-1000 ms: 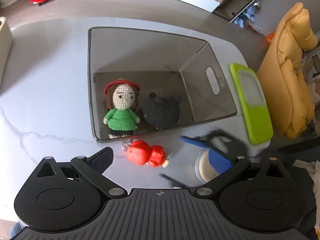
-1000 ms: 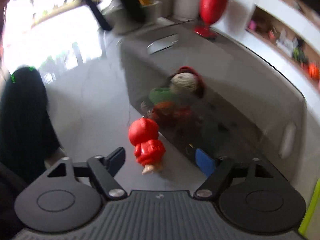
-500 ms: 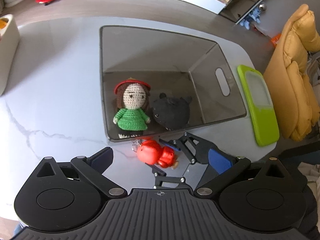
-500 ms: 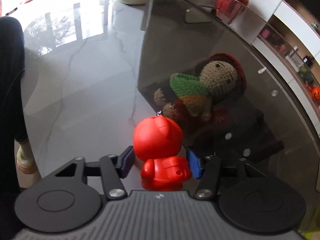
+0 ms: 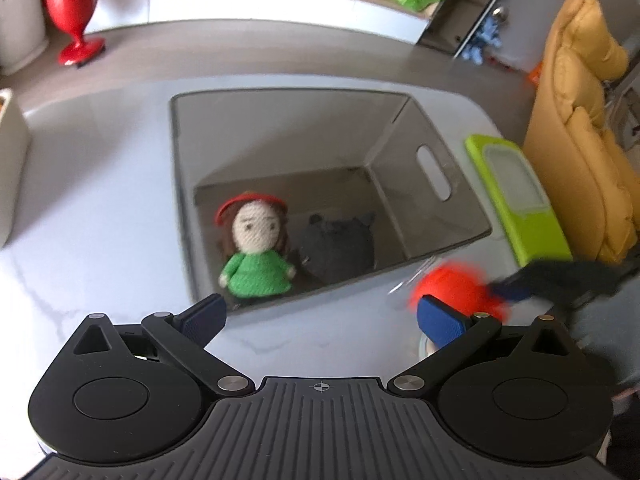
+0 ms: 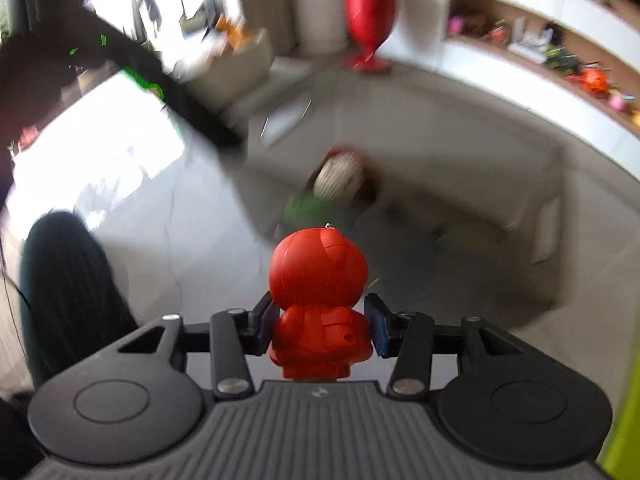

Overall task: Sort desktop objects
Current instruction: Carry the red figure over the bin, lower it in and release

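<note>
Red plastic figure (image 6: 319, 292) is pinched by its body between the blue pads (image 6: 376, 322) of the right gripper (image 6: 320, 322), head pointing away from the camera, lifted clear of the white marble surface (image 6: 168, 236); jaws have just been closing, with the figure between them. A second ago it lay on the surface ahead of spread jaws; half a second ago the pads flanked it low against the bin wall. From the left wrist view the figure (image 5: 448, 292) shows as a red blur to the right of the left gripper (image 5: 320, 316), just outside the near right corner of the smoky clear bin (image 5: 440, 216), off the spot by the bin's front wall. Left gripper jaws are spread, nothing between them, bare surface ahead up to the bin's front rim. Inside the bin, straight ahead, lie a crochet doll in a green dress (image 5: 256, 248) and a dark plush (image 5: 340, 244) touching it on its right; the far half of the bin floor is open. Green-framed flat item (image 5: 520, 204) lies on the surface right of the bin, near the surface's rounded edge. Red vase (image 5: 72, 12) stands on the floor far left. No writing can be read.
</note>
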Motion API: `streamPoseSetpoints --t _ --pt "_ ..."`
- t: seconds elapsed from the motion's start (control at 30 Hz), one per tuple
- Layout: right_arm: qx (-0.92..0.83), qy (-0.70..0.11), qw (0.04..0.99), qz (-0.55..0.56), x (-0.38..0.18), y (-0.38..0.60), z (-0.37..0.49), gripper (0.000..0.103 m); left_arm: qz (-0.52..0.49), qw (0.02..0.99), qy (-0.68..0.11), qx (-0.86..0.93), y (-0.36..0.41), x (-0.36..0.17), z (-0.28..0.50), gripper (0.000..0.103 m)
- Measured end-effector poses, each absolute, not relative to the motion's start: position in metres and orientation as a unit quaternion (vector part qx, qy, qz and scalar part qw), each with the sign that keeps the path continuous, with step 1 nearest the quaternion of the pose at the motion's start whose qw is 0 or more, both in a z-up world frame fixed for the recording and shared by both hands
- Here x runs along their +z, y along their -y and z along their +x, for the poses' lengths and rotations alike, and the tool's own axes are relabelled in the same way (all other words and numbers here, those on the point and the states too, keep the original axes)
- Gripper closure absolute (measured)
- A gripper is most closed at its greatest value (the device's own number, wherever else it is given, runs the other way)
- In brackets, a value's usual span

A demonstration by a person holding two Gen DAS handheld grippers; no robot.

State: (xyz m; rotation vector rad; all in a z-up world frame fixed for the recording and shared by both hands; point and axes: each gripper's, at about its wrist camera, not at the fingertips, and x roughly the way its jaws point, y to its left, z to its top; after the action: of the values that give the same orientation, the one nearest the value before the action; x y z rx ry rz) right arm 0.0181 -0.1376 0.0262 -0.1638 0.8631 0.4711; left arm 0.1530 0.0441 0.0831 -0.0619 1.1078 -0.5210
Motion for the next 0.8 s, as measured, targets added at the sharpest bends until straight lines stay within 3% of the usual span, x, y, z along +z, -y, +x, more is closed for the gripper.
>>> streamPoseSetpoints --t 0.17,0.33,0.57,0.8 --pt "0.147 -0.397 0.906 -0.019 0.090 0.178 0.050 0.054 -0.047 0.807 -0.514 -0.287 -0.036 0.068 0.163 0.000" --pt "0.121 -0.449 0.885 0.018 0.106 0.177 0.127 0.054 -0.099 0.778 -0.540 -0.306 -0.055 0.074 0.179 0.000" --pt "0.104 -0.577 0.810 0.022 0.043 0.137 0.229 0.054 -0.061 0.814 -0.513 -0.264 -0.063 0.116 0.195 0.000" --pt "0.077 -0.636 0.767 -0.031 -0.028 0.113 0.258 0.054 -0.057 0.808 -0.508 -0.293 -0.049 0.100 0.196 0.000"
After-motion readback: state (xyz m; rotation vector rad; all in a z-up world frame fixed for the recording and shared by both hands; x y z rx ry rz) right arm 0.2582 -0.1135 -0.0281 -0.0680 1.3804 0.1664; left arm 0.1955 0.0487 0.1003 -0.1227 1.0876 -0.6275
